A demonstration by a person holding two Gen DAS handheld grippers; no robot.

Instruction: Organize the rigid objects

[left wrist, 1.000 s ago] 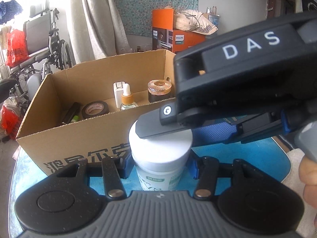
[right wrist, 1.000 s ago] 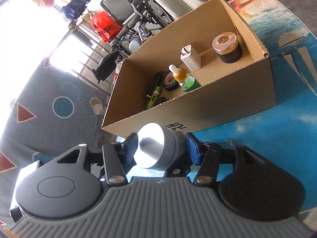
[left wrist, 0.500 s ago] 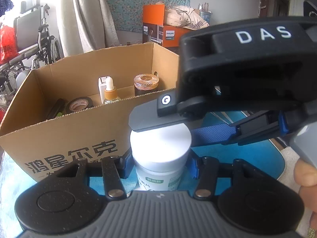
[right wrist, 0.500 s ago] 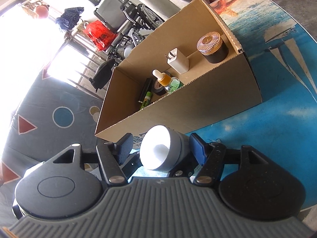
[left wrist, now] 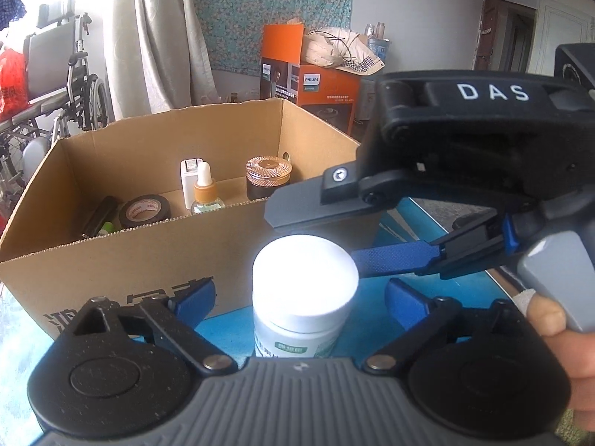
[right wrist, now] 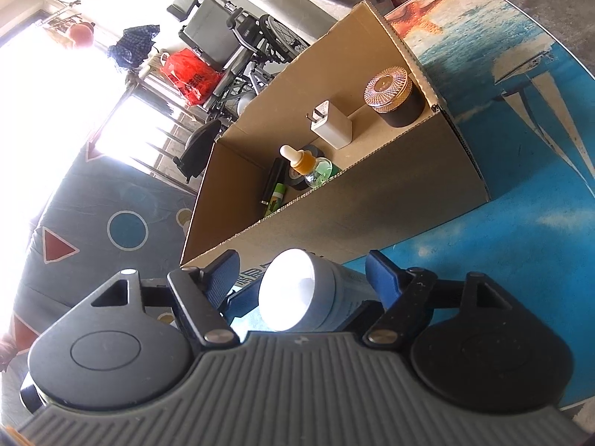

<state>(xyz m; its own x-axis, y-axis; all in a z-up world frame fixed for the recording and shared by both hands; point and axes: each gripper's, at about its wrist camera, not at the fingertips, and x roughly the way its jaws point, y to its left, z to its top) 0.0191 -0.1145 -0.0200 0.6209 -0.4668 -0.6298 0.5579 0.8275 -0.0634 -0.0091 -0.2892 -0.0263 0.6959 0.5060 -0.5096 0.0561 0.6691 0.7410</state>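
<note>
White-capped jar [left wrist: 303,290] upright on blue table [left wrist: 461,297], just near of box [left wrist: 122,260]; between left gripper [left wrist: 299,295] fingers, opening, clear. Right gripper [right wrist: 301,278] likewise opening, astride from right.

This looks like a room in a home, used to keep things. A folded grey wheelchair [left wrist: 55,74] stands by a long pale curtain [left wrist: 156,37]. Right of the curtain, a blue flowered cloth [left wrist: 271,7] hangs on the wall above an orange printed cardboard box [left wrist: 308,81]. A red plastic bag [right wrist: 189,74] sits beside the wheelchair.
</note>
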